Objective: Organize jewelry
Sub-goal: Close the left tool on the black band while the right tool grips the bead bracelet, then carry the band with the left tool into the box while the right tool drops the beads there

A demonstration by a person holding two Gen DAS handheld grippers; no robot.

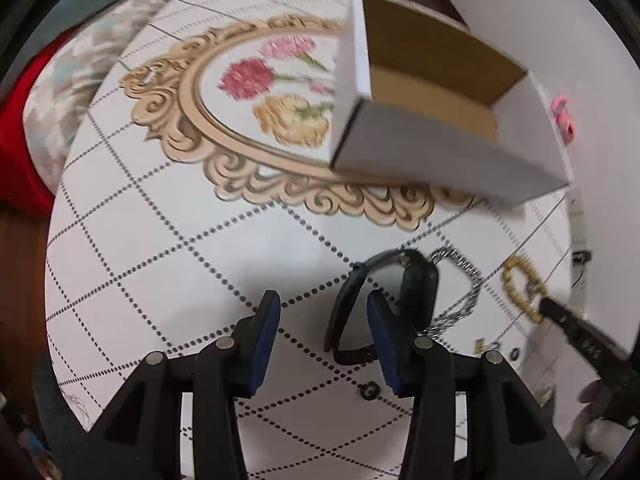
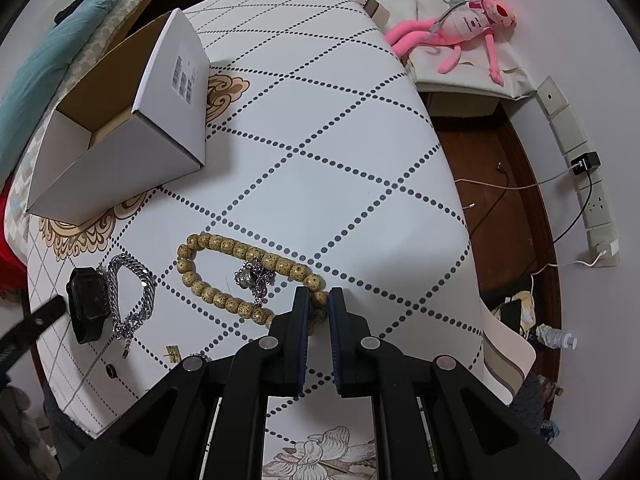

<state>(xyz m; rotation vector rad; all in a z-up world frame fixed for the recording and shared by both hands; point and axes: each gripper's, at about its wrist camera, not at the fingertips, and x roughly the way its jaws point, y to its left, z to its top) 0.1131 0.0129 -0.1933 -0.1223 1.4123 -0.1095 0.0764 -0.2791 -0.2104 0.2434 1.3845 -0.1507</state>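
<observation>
An open white cardboard box (image 1: 448, 148) (image 2: 132, 148) lies on the patterned tablecloth. A black smartwatch (image 1: 384, 304) (image 2: 86, 300) lies beside a silver chain (image 1: 460, 280) (image 2: 132, 292). A loop of tan wooden beads (image 2: 224, 276) (image 1: 520, 288) lies to the right, with a small silver piece (image 2: 254, 276) on it. My left gripper (image 1: 324, 320) is open, its right finger over the watch strap. My right gripper (image 2: 319, 308) is shut on the near end of the bead loop.
A small gold earring (image 2: 173, 352) and a dark ring (image 2: 111, 370) (image 1: 370, 390) lie near the table's front edge. A pink plush toy (image 2: 464, 24) lies on a side stand beyond the table. Cables and a power strip (image 2: 592, 184) are at the wall.
</observation>
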